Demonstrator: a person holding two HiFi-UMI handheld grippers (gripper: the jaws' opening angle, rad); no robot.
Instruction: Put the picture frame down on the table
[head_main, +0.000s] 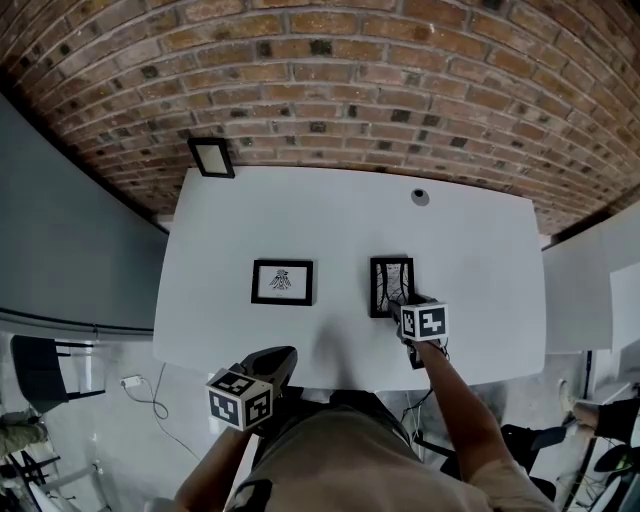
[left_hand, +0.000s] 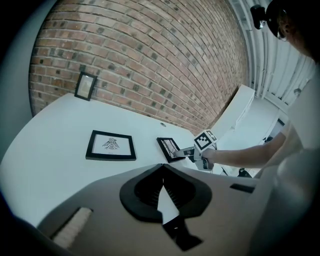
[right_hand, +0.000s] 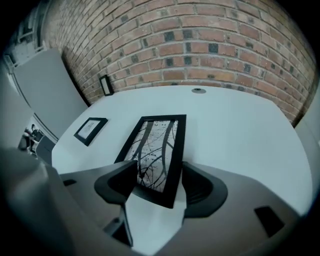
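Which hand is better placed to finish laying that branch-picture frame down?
Right. The right hand-held gripper clasps the picture frame over the white table; the left hand-held gripper is shut, empty, back by the near edge.

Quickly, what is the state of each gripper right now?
Left gripper: shut, holding nothing.
Right gripper: shut on the picture frame.

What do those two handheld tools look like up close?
The left claw and right claw are each grey, with two black curved ribbed jaws and a white cube of black square markers. The person wears a tan short-sleeved shirt.
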